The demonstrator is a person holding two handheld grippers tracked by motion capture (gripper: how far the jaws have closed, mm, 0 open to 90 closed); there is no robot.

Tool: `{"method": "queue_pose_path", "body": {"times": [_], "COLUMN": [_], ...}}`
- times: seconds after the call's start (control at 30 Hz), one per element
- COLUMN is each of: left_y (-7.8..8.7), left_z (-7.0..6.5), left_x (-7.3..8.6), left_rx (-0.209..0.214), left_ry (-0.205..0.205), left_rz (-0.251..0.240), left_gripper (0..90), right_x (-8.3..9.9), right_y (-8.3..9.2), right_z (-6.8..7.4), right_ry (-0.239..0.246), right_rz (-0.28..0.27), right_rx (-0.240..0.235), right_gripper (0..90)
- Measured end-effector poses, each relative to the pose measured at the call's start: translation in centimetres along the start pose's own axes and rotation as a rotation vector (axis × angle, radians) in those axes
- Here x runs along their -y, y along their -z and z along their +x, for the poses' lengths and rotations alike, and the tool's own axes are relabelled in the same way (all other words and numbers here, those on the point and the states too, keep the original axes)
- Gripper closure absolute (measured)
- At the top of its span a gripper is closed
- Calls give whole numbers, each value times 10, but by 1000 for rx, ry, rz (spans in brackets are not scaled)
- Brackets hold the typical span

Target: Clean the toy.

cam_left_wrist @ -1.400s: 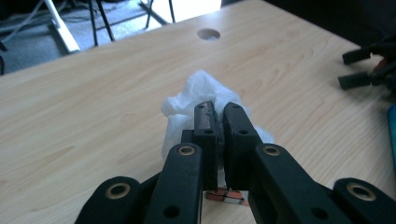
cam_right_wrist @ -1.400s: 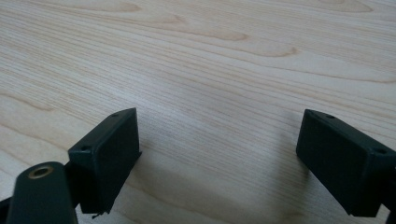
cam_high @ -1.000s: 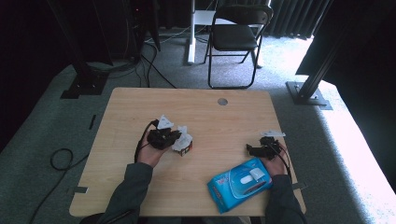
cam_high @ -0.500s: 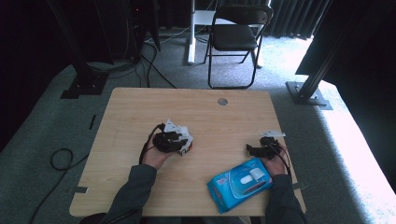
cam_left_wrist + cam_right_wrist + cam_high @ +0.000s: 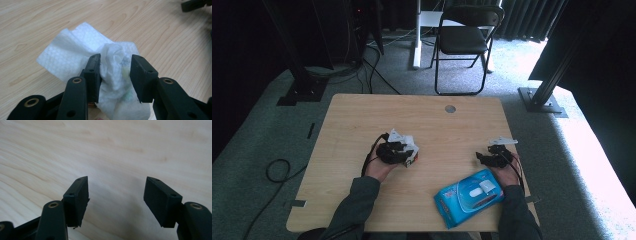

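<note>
While the blue wipes pack [image 5: 468, 196] lies at the table's [image 5: 362, 115] near edge by the right hand, right gripper [image 5: 116, 195] stands apart, jaws just closing, nothing between; left gripper [image 5: 113, 75], jaws part-open, straddles crumpled white wipe [image 5: 82, 45] mid-table, left pad touching; folding chair [image 5: 467, 35] beyond.

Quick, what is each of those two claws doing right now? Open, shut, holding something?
Left gripper: jaws just opened, a crumpled white wipe bunched between them; a real grip cannot be told.
Right gripper: open, jaws just narrowed, nothing between them.
</note>
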State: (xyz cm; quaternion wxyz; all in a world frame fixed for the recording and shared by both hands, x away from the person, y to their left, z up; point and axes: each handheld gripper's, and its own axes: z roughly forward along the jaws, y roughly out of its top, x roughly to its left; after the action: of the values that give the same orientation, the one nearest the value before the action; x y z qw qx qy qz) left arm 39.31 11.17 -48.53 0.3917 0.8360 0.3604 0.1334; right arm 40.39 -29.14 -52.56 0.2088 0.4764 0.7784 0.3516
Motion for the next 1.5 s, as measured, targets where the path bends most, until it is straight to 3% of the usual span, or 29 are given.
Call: {"method": "queue_pose_path", "body": {"times": [0.07, 0.1, 0.23, 0.33, 0.5, 0.53, 0.73, 0.97, 1.07, 1.27, 1.5], "left_y": [0, 0, 0, 0, 0, 0, 0, 0, 0, 0, 0], "left_z": [0, 0, 0, 1, 1, 1, 0, 0, 1, 1, 1], "left_x": [0, 0, 0, 1, 1, 1, 1, 1, 1, 1, 1], "left_rx": [-1, -1, 0, 4, 3, 3, 2, 3, 3, 4, 4], "left_ry": [5, 5, 7, 12, 11, 12, 13, 15, 15, 14, 16], "left_rz": [-1, -1, -3, -7, -7, -7, -9, -10, -11, -11, -13], "left_gripper": [615, 616, 616, 617, 617, 617, 617, 617, 617, 619, 619], "right_x": [-12, -12, -42, -57, -71, -80, -102, -118, -123, -124, -124], "right_y": [6, 6, 15, 23, 35, 44, 54, 45, 31, 6, -9], "right_z": [5, 5, 18, 26, 38, 49, 75, 99, 109, 112, 105], "right_ry": [15, 15, 71, 87, 94, 115, 184, 243, 258, 248, 224], "right_rz": [-32, -32, -32, -32, -59, -81, -108, -110, -110, -96, -159], "right_rx": [-24, -24, -35, -31, -68, -102, -138, -169, -182, -198, -193], "right_gripper": [359, 359, 352, 353, 353, 353, 353, 357, 366, 377, 393]}}
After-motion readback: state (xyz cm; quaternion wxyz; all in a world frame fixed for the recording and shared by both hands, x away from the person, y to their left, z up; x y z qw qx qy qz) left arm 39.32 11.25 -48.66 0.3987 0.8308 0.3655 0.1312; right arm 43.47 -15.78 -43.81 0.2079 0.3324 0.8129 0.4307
